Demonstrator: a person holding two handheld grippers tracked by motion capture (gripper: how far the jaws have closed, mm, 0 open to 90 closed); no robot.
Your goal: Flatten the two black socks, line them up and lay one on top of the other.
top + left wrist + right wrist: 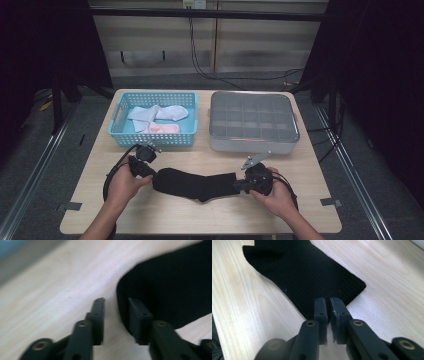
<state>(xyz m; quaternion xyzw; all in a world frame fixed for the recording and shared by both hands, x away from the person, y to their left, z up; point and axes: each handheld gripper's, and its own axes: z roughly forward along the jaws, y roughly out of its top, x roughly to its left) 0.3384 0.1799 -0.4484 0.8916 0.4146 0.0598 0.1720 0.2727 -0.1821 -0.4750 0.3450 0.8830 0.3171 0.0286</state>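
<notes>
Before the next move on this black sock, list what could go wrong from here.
1. The left gripper stands open at the toe end of the black sock, its pads apart with the sock's edge between them, so a pull by the right hand would probably drag the sock across the table.
2. The right gripper pinches only the cuff's edge; a tug could slip it free.
3. Lifted from that end alone, the sock would likely hang and fold.

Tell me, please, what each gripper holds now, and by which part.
The right gripper pinches the black sock at its open cuff edge. The left gripper holds nothing: its jaws stand apart at the sock's other end.
</notes>
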